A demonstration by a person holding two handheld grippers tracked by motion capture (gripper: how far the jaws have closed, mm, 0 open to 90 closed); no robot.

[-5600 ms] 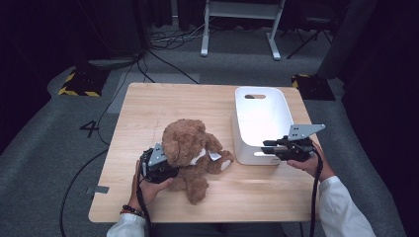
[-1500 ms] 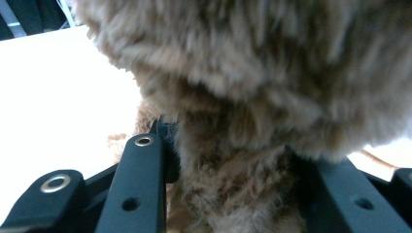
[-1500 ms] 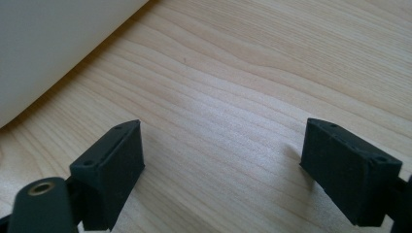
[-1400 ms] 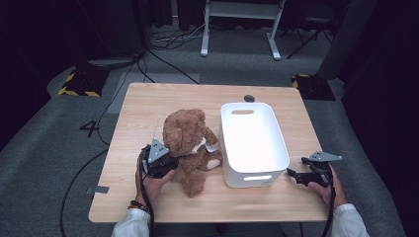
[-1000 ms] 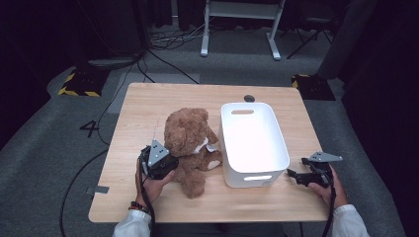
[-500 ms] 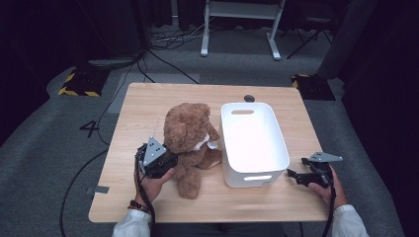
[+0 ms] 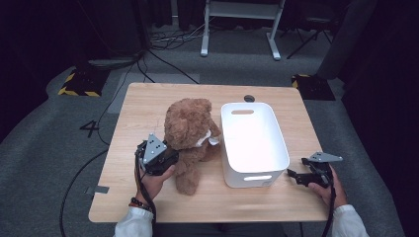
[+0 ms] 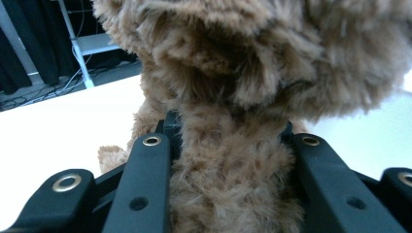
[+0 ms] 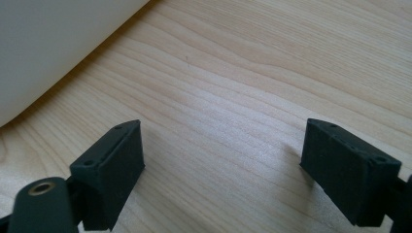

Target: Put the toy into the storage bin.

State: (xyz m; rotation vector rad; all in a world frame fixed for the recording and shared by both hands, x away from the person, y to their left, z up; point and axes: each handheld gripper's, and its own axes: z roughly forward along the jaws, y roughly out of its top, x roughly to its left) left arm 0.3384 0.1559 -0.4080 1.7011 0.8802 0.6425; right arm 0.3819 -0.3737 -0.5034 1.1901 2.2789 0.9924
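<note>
Squeezing the teddy bear around its plush body, the left claw grips it upright on the surface beside the white bin. Lift high, clear the rim; the right claw gapes, holding nothing.

A light wooden table sits on grey carpet, cables snaking past a white stand, darkness all around.

From my station, the teddy bear runs past the left gripper view's top and bottom edges, its fur hides my left gripper's pads, and the white bin is cropped to a blurred corner.
</note>
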